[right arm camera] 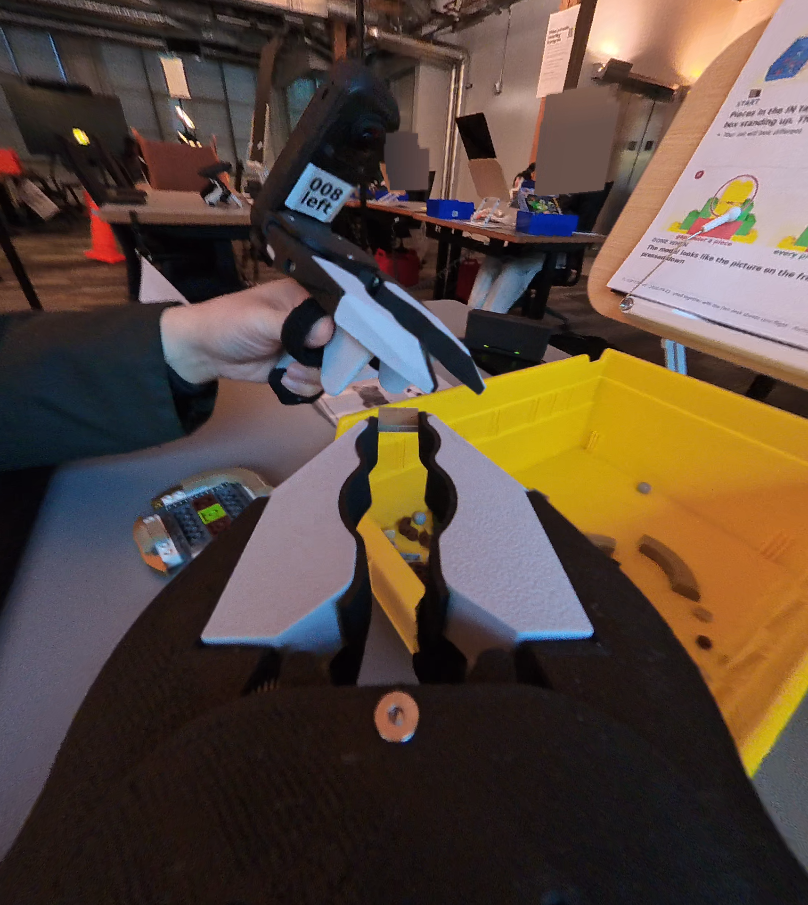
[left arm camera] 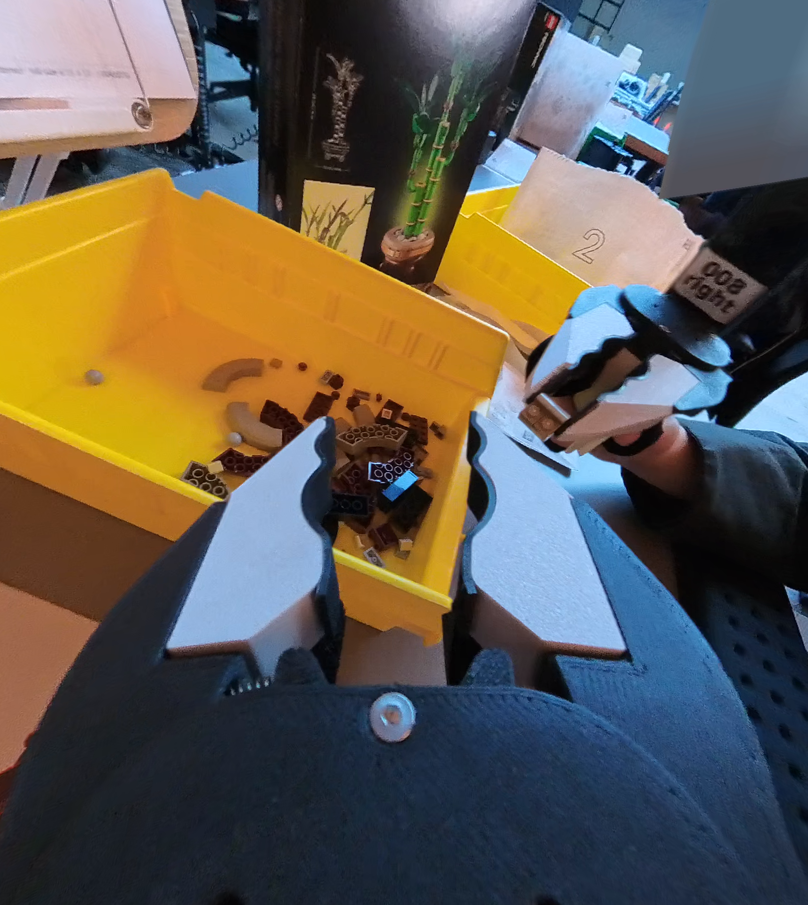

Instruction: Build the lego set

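Note:
A yellow bin [left arm camera: 98, 274] holds several loose dark brown, black and tan lego pieces [left arm camera: 372, 460]. My left gripper [left arm camera: 399, 431] is open and empty, hovering over the bin's near corner above the pile. My right gripper [right arm camera: 398, 418] is shut on a small tan brick [right arm camera: 398, 417] at its fingertips, held above the bin's rim [right arm camera: 490, 392]. In the left wrist view the right gripper [left arm camera: 546, 423] shows to the right of the bin with the tan brick [left arm camera: 539, 416]. A partly built round model [right arm camera: 196, 519] with a green piece lies on the table left of the bin. The left gripper [right arm camera: 441, 377] shows beyond it.
The set's black box [left arm camera: 392, 147] stands behind the bin. A second yellow bin [left arm camera: 504, 269] holds a numbered paper bag [left arm camera: 597, 235]. An instruction board [right arm camera: 759, 196] on a stand is at the right. Booklet pages [right arm camera: 367, 392] lie on the grey table [right arm camera: 74, 587].

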